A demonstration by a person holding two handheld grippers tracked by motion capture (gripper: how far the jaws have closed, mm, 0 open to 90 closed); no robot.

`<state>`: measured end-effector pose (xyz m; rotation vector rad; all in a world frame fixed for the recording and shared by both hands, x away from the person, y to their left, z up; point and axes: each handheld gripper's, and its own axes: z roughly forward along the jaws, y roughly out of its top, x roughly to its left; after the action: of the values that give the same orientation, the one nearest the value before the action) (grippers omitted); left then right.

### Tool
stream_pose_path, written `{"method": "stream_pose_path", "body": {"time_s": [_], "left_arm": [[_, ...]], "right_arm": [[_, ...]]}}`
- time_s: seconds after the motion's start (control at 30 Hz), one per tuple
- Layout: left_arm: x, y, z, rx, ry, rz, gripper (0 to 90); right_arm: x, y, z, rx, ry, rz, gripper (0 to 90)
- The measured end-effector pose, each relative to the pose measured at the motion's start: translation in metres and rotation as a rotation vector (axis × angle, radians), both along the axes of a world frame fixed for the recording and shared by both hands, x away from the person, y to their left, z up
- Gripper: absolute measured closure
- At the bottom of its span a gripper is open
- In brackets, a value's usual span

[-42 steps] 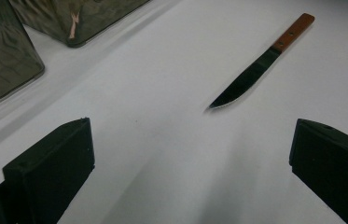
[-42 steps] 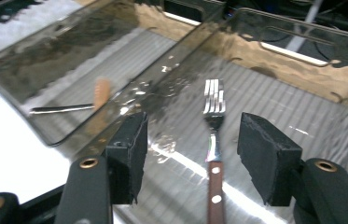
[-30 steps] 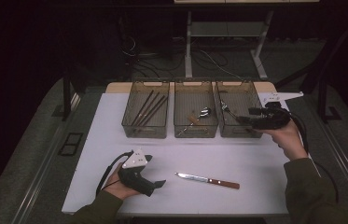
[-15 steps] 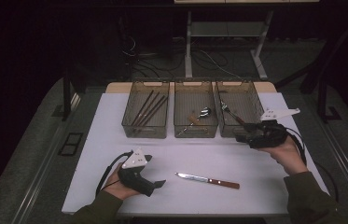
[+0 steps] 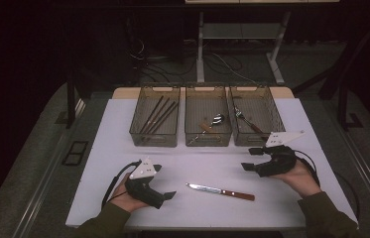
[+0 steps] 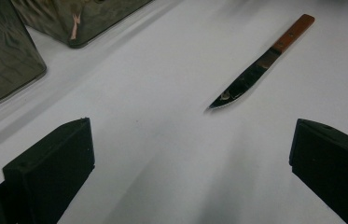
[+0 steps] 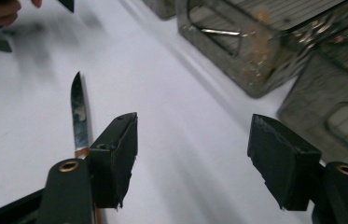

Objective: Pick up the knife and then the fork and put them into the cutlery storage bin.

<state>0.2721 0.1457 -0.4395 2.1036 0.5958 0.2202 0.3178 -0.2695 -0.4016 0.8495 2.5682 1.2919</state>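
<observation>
A knife (image 5: 220,191) with a brown wooden handle lies flat on the white table, blade pointing left, between my two hands. My left gripper (image 5: 164,182) rests at the near left, open, its jaws turned toward the knife tip. In the left gripper view the jaws (image 6: 191,126) stand wide with nothing between them, and the knife (image 6: 255,70) lies ahead to the right. My right gripper (image 5: 250,158) hovers right of the knife, open and pointing left. In the right gripper view its jaws (image 7: 194,121) hold nothing, and the knife blade (image 7: 79,112) runs beside the left jaw.
Three clear bins stand in a row at the back of the table. The left bin (image 5: 138,133) holds dark sticks, the middle bin (image 5: 207,141) a spoon (image 5: 216,119), and the right bin (image 5: 272,106) a fork (image 5: 246,121). The table's front edge runs just behind my hands.
My right gripper has come down and toward me from beside the right bin to just above the table, right of the knife. The left hand and the knife have not moved.
</observation>
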Motion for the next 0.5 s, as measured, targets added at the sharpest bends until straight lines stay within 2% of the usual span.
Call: {"method": "stream_pose_path", "body": {"time_s": [0.2, 0.37, 0.5], "left_arm": [[0.0, 0.0, 0.0, -0.002, 0.0, 0.002, 0.0], [0.0, 0.0, 0.0, 0.001, -0.001, -0.001, 0.0], [0.0, 0.0, 0.0, 0.0, -0.001, 0.0, 0.0]], "right_arm": [[-0.011, 0.009, -0.007, -0.019, 0.017, 0.047, 33.6], [-0.019, 0.022, -0.014, -0.042, 0.042, 0.115, 35.6], [-0.022, 0.032, -0.018, -0.061, 0.057, 0.147, 35.7]]}}
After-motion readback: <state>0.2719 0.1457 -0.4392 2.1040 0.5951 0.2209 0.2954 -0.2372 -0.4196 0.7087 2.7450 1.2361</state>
